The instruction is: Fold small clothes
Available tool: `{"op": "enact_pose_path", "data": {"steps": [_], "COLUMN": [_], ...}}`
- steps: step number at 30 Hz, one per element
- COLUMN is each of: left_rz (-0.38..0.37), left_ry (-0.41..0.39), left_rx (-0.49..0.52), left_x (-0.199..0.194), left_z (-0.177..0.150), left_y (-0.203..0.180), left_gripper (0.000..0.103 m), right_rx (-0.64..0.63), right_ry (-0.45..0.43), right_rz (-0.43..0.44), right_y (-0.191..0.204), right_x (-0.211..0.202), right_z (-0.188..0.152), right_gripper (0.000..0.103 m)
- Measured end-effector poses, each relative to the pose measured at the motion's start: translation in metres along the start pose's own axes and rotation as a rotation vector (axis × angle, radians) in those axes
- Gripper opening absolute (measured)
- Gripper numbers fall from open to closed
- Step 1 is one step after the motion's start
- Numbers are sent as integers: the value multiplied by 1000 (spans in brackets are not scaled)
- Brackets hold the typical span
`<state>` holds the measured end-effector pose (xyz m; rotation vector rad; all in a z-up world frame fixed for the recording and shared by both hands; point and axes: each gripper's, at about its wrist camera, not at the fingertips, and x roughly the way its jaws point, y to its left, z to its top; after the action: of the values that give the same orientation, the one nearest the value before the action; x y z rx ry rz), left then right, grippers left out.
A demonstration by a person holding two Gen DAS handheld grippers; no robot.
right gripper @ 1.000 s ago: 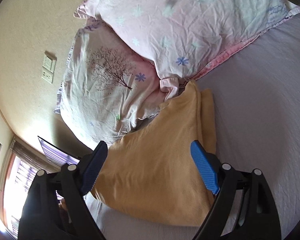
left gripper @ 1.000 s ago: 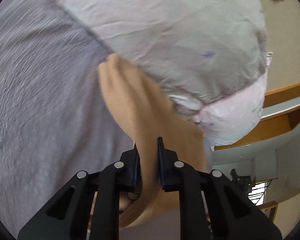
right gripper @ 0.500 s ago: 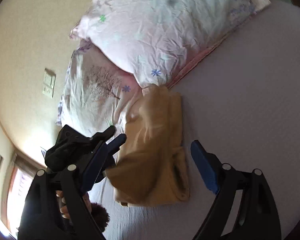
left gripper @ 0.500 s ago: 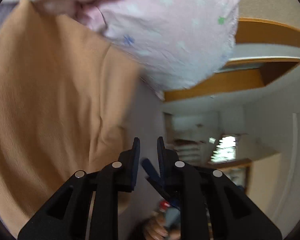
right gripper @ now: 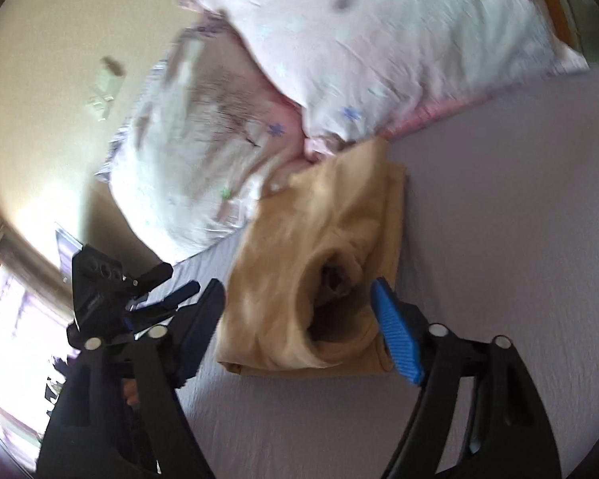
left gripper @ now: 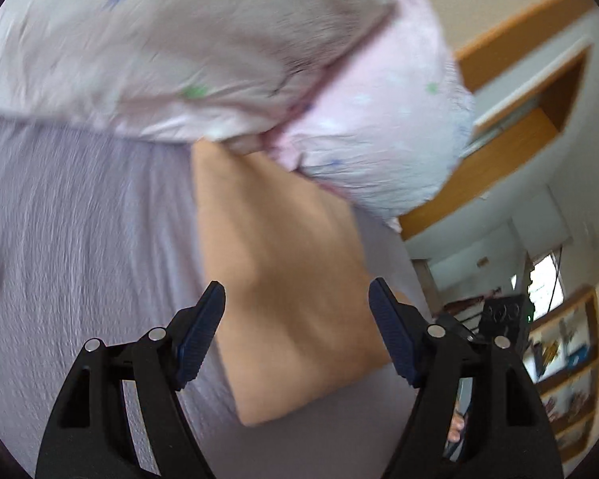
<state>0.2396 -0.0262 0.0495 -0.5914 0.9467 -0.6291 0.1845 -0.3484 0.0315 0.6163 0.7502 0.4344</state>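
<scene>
On the bed sheet (right gripper: 499, 239), the folded tan garment (right gripper: 319, 271) is left released between wide-spread left gripper (left gripper: 297, 335) and right gripper (right gripper: 299, 319), so tidying or withdrawal is judged next.

Bright window daylight; motion-blurred, fisheye-warped edges.

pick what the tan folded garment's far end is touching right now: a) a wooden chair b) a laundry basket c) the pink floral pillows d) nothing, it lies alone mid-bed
c: the tan garment lies on the lavender bed sheet with its far end tucked against the pink floral pillows; both the left hand-held gripper and the right hand-held gripper are open and hold nothing.
</scene>
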Motion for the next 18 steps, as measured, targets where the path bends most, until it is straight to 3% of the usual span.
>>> {"op": "enact_pose_path", "data": {"steps": [2, 8, 11, 12, 13, 15, 18], "left_rz": [16, 35, -5, -20, -42, -66, -113], "left_ry": [35, 135, 112, 111, 114, 110, 79], "left_rx": [-42, -104, -113, -118, -123, -134, -134], "left_x": [14, 58, 61, 62, 62, 57, 30], "left_z": [3, -2, -2, -1, 0, 2, 5], "left_y": [12, 33, 37, 38, 40, 46, 53], "left_gripper": [74, 74, 74, 72, 56, 38, 34], "right_rx": [91, 292, 293, 299, 305, 302, 239], "right_ry": [45, 184, 187, 197, 218, 210, 201], "right_rz": [4, 91, 135, 169, 203, 234, 301], "right_y": [-13, -55, -61, -62, -62, -60, -38], "right_x": [13, 63, 74, 77, 83, 86, 84], "right_z": [5, 16, 18, 16, 12, 9, 8], "right_gripper": [89, 89, 77, 56, 43, 37, 36]}}
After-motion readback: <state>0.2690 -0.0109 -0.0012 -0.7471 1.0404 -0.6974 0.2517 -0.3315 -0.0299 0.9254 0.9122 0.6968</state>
